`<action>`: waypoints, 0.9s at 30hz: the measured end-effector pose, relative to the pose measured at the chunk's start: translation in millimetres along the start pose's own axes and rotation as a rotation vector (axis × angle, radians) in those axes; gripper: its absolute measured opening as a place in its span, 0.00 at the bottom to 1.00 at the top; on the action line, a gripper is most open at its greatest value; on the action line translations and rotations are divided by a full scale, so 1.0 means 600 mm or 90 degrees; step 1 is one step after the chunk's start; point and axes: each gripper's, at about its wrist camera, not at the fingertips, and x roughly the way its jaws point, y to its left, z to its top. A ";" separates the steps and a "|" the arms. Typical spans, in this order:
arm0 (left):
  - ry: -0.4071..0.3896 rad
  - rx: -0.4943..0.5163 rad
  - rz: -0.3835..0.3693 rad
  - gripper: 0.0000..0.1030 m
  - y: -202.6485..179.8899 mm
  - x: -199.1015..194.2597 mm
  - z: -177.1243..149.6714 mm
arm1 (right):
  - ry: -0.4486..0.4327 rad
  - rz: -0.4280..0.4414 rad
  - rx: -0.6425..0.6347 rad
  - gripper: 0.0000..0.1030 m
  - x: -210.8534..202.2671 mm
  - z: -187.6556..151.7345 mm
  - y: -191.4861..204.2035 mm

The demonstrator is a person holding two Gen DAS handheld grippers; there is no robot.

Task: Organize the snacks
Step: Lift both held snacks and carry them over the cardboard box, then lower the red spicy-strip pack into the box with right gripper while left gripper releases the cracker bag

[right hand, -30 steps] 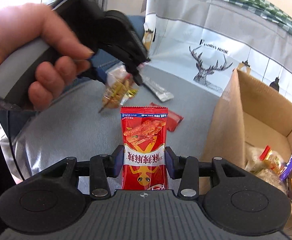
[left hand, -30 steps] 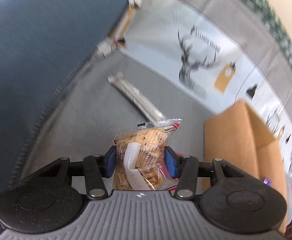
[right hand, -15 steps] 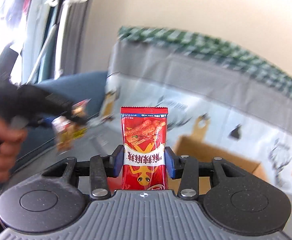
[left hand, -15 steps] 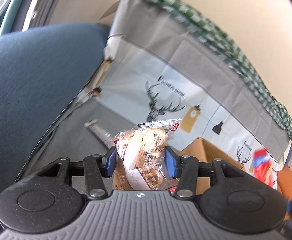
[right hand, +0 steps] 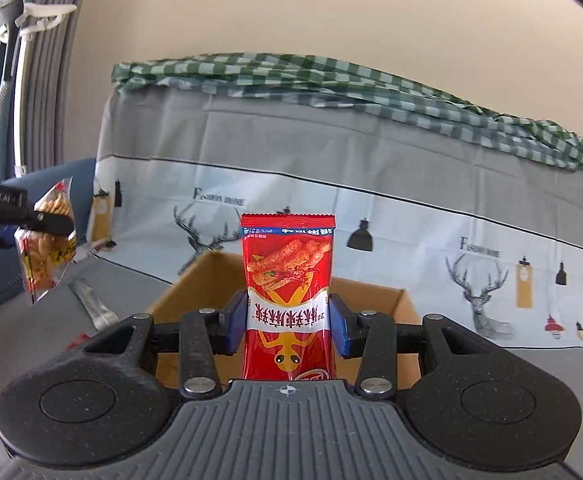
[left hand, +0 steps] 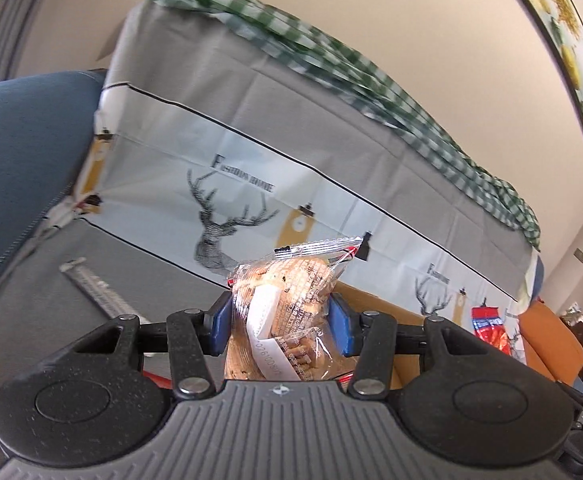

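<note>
1. My right tool (right hand: 289,322), centre of its frame, pinches a red snack packet (right hand: 288,296) upright between blue pads, raised above the cardboard box (right hand: 195,280) that opens just behind it.
2. My left tool (left hand: 278,322) grips a clear bag of biscuits (left hand: 287,304) the same way; in the right view that bag (right hand: 47,240) hangs at the far left edge, well apart from the box.
3. I judge this the carrying step: both snacks are lifted and neither is in the box yet.
4. Next, as I read it, I lower the red packet past the box's near rim and spread the pads only once it sits inside; the left tool must then swing toward lower right of its frame, where the box's edge (left hand: 375,300) shows.
5. Room: open air above the box, with the deer-print sofa cover (right hand: 371,216) rising close behind it.
6. A long silver packet (left hand: 99,292) lies on the grey seat at left, clear of both paths.
7. The box's upright walls are the edges to miss on the way down.
</note>
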 end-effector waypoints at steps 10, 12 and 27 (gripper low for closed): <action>0.017 0.071 -0.064 0.53 -0.100 0.047 -0.046 | 0.009 -0.040 -0.026 0.43 -0.007 -0.028 -0.048; 0.017 0.088 -0.072 0.53 -0.116 0.050 -0.056 | 0.011 -0.048 -0.029 0.43 -0.009 -0.033 -0.056; 0.026 0.151 -0.107 0.53 -0.162 0.065 -0.089 | 0.012 -0.062 -0.049 0.43 -0.005 -0.039 -0.060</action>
